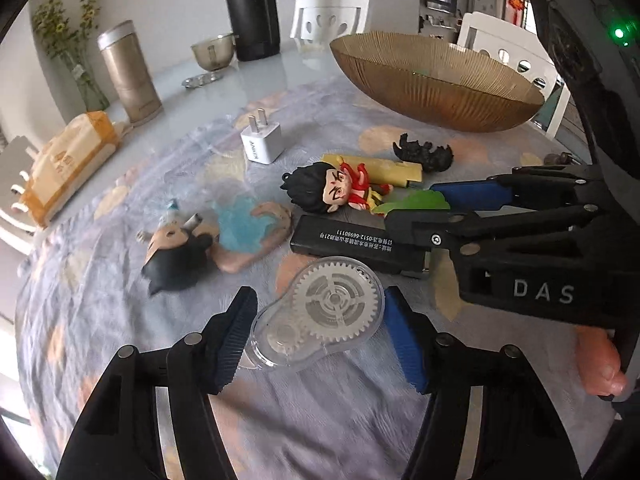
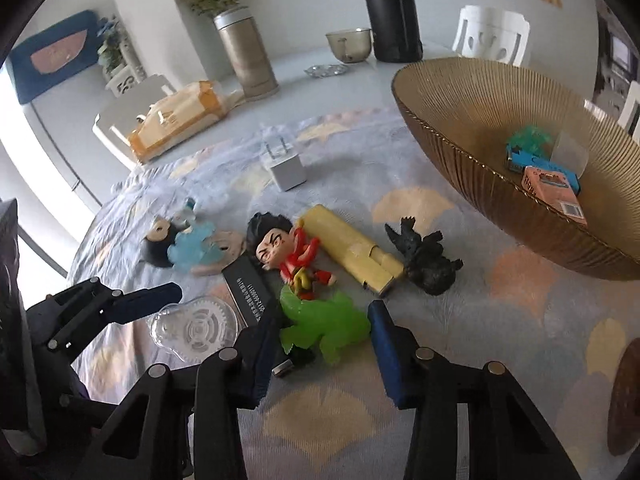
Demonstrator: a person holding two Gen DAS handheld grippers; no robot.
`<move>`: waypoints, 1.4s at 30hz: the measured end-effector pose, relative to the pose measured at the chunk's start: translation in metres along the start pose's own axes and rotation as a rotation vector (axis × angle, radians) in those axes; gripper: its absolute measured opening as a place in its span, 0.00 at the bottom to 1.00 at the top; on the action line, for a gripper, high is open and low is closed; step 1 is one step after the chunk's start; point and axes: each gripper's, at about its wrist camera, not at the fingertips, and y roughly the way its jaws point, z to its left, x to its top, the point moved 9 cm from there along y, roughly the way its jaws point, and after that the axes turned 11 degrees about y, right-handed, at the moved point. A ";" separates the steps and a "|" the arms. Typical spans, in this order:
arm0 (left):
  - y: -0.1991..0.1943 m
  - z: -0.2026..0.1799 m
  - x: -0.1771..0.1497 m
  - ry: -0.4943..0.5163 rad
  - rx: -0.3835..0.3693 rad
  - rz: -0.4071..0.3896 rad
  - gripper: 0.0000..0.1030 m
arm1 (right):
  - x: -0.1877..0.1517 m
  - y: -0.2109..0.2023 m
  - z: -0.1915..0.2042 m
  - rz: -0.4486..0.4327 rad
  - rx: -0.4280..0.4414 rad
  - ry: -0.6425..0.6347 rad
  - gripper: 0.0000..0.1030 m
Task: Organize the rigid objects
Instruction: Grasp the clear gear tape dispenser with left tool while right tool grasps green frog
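A clear tape dispenser (image 1: 320, 312) with white gears lies on the patterned cloth. My left gripper (image 1: 320, 336) has both pads against its sides. My right gripper (image 2: 320, 344) is closed on a translucent green toy piece (image 2: 328, 324) below a red-clothed, black-haired figurine (image 2: 280, 248). The left wrist view shows the right gripper (image 1: 414, 206) reaching in from the right with the green piece (image 1: 416, 202) between its fingers. A black printed box (image 1: 352, 244) lies between the two grippers. A ribbed amber bowl (image 2: 480, 160) stands at the right.
On the cloth lie a yellow box (image 2: 352, 244), a black dinosaur (image 2: 428, 264), a white charger (image 2: 286, 172) and a fallen figurine with a blue piece (image 2: 188, 244). The bowl holds several small items. A gold canister (image 1: 128, 76), a tissue pack (image 1: 68, 160) and a black flask (image 1: 252, 12) stand behind.
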 end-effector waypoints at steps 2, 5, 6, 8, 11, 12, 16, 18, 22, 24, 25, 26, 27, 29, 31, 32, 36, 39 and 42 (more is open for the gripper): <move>-0.012 0.002 -0.007 -0.038 0.022 -0.005 0.61 | -0.002 -0.009 0.002 -0.002 0.044 0.010 0.42; -0.034 0.011 -0.022 -0.130 0.069 -0.016 0.61 | -0.015 -0.029 0.013 0.008 0.121 -0.034 0.42; -0.039 0.016 -0.030 -0.168 0.102 -0.001 0.61 | -0.020 -0.034 0.017 0.014 0.131 -0.062 0.42; -0.044 0.026 -0.046 -0.249 0.157 0.037 0.61 | -0.035 -0.043 0.026 0.023 0.131 -0.137 0.42; -0.044 0.037 -0.068 -0.348 0.197 0.071 0.61 | -0.062 -0.044 0.035 0.062 0.121 -0.253 0.42; -0.044 0.038 -0.072 -0.366 0.208 0.073 0.61 | -0.069 -0.045 0.036 0.075 0.114 -0.286 0.42; -0.044 0.035 -0.082 -0.389 0.232 0.077 0.61 | -0.088 -0.041 0.042 0.098 0.086 -0.396 0.42; -0.044 0.032 -0.083 -0.374 0.257 0.092 0.63 | -0.092 -0.041 0.042 0.098 0.075 -0.422 0.42; -0.050 0.014 -0.089 -0.337 0.194 0.099 0.69 | -0.097 -0.046 0.026 0.105 0.059 -0.393 0.52; -0.050 0.001 -0.090 -0.305 0.128 0.096 0.70 | -0.102 -0.055 0.015 0.089 0.048 -0.372 0.62; -0.053 -0.006 -0.092 -0.293 0.099 0.089 0.70 | -0.105 -0.059 0.010 0.094 0.061 -0.353 0.63; -0.055 -0.010 -0.093 -0.286 0.082 0.083 0.71 | -0.109 -0.065 0.002 0.105 0.098 -0.310 0.63; -0.057 -0.013 -0.094 -0.278 0.067 0.079 0.73 | -0.109 -0.070 -0.002 0.103 0.121 -0.282 0.63; -0.058 -0.017 -0.094 -0.258 0.044 0.077 0.73 | -0.112 -0.076 -0.007 0.129 0.193 -0.206 0.63; -0.056 -0.020 -0.090 -0.234 0.024 0.080 0.75 | -0.110 -0.077 -0.006 0.149 0.224 -0.155 0.63; -0.054 -0.020 -0.089 -0.228 0.025 0.081 0.75 | -0.110 -0.076 -0.002 0.164 0.243 -0.132 0.63; -0.048 -0.010 -0.087 -0.236 0.064 0.085 0.79 | -0.113 -0.069 0.020 0.192 0.276 -0.095 0.63; -0.045 -0.001 -0.088 -0.247 0.067 0.080 0.79 | -0.111 -0.063 0.029 0.154 0.188 -0.108 0.63; -0.043 0.004 -0.086 -0.255 0.074 0.072 0.79 | -0.108 -0.058 0.033 0.116 0.109 -0.118 0.61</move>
